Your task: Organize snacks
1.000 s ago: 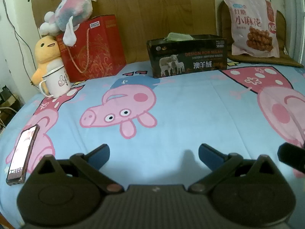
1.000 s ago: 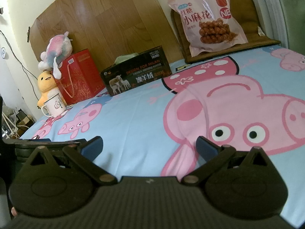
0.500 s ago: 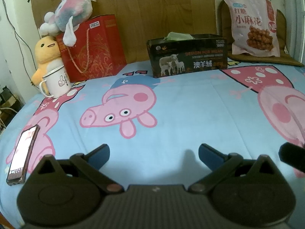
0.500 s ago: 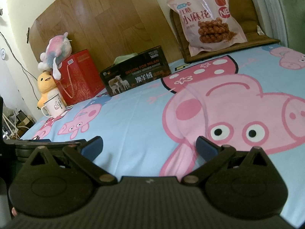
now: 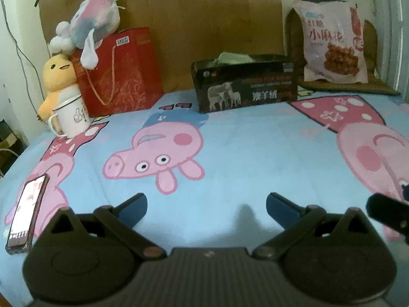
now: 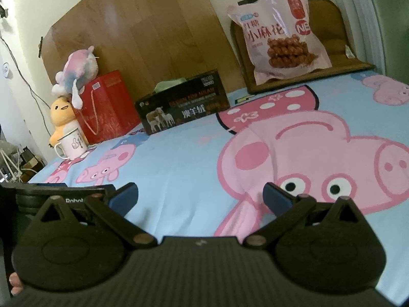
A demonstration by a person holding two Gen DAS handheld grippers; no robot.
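Bedsheet point(image 6: 179, 168), snack bag point(image 6: 278, 33) beyond claw point(image 6: 200, 198)

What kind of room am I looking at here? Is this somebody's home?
Most likely a bedroom in a home. A cartoon-pig bedsheet covers a bed, a wooden headboard stands behind it, and plush toys sit against that beside a red gift bag.

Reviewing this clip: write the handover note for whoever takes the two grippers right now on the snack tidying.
Left gripper: open, empty, low over the blue cartoon-pig bedsheet.
Right gripper: open, empty, beside it.
Pink bag of fried twist snacks: propped upright on the brown cushion at the far right.
Black cardboard box with sheep picture and red paper gift bag stand along the wooden headboard.
Done: nothing visibly grasped yet.
Left: likely fetch the snack bag and put it away.
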